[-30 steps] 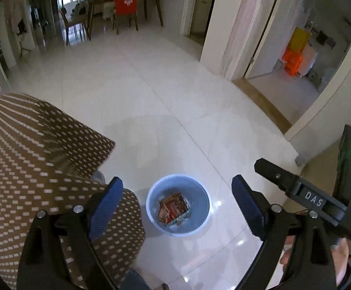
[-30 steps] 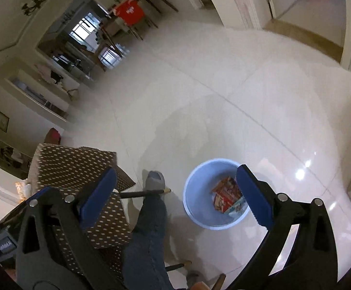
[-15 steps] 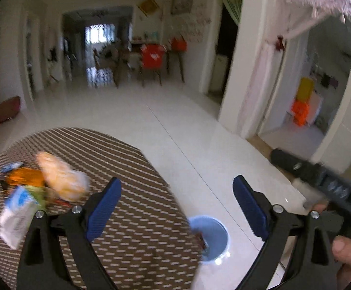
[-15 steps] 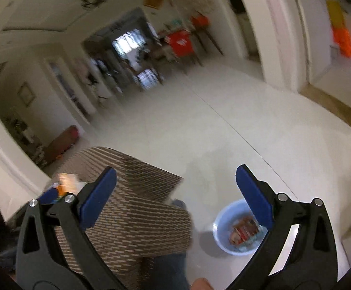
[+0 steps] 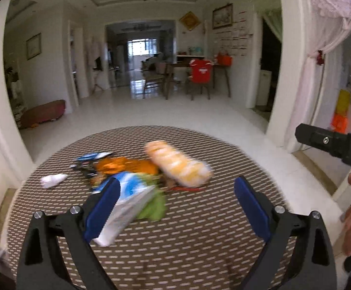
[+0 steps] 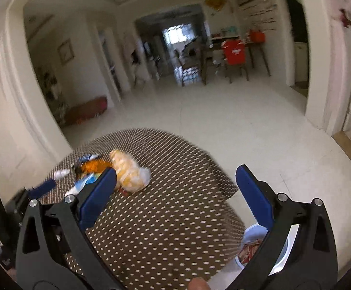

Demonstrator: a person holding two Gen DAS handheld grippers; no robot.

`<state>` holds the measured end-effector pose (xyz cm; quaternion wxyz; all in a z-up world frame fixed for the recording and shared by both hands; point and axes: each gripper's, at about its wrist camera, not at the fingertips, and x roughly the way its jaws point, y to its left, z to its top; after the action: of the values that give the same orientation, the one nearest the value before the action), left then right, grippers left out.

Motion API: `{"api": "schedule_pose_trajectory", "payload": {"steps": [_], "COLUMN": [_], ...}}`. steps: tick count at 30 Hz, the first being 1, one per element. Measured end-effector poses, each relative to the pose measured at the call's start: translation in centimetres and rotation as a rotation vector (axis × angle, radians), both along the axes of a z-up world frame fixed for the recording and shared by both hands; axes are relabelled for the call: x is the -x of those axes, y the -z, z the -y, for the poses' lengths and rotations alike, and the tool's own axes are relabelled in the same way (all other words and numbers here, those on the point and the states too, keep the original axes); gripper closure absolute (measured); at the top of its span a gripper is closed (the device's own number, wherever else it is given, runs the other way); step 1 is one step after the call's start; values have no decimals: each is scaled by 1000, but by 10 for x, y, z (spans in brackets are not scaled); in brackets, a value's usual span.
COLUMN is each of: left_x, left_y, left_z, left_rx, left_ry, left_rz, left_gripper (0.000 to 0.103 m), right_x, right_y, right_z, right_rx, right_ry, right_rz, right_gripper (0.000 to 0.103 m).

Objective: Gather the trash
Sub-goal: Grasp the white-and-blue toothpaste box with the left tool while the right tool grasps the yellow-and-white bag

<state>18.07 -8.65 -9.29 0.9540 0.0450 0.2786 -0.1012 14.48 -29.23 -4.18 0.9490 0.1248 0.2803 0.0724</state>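
Observation:
A pile of trash lies on a round table with a brown patterned cloth (image 5: 199, 253): a yellow-orange bread bag (image 5: 177, 163), an orange wrapper (image 5: 124, 165), a blue-white-green packet (image 5: 132, 203) and a small white scrap (image 5: 53, 180). My left gripper (image 5: 175, 207) is open and empty above the table, just short of the pile. My right gripper (image 6: 175, 195) is open and empty, further right; the bread bag (image 6: 129, 171) lies ahead of its left finger. The blue bin (image 6: 250, 244) with red wrappers stands on the floor at the table's right.
White tiled floor (image 5: 175, 113) stretches beyond the table. A dining table and a chair with a red shirt (image 5: 200, 68) stand far back. A doorway with a pink curtain (image 5: 320, 48) is at the right. The right gripper's body (image 5: 332, 142) shows in the left wrist view.
Both grippers have swung up from looking down at the bin to facing across the table. The trash pile has come into view and is closer now. Both stayed open.

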Motion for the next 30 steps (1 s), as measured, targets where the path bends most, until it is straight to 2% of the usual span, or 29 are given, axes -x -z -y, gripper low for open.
{"api": "schedule_pose_trajectory", "payload": {"steps": [6,12,15,19,22,23,25,26,27,30], "left_x": [-13,-41,-57,-78,-83,-85,-88,-91,-90,-86], "left_y": [28,57,66,79,80,79,78,77,76,75], "left_z": [-53,-89,-98,-105,-103,-101,-97,-94,-92,-91], "left_rx": [-50,-86,-16,37,56,52,45,43,46,75], "left_ry": [-63,-63,-26,3,31,40,52,49,49,50], "left_rz": [-41,-151,-243,-347,-356,-354,-345,-343,-341,-343], "left_gripper": [10,10,10,10,11,15,26,30,32,41], "right_x": [-26,-57,-70,-97,-121,-127,-139,-143,-147,-145], "right_y": [10,35,47,59,68,72,79,83,87,92], "right_z": [-38,-56,-67,-82,-93,-96,-105,-109,-111,-107], "right_rx": [20,52,96,118,143,141,145,152,146,70], "right_ry": [-72,-129,-162,-208,-242,-260,-298,-311,-328,-344], "right_rz": [-44,-123,-168,-197,-215,-226,-253,-269,-284,-286], "right_gripper": [6,6,6,6,6,6,13,23,39,58]}}
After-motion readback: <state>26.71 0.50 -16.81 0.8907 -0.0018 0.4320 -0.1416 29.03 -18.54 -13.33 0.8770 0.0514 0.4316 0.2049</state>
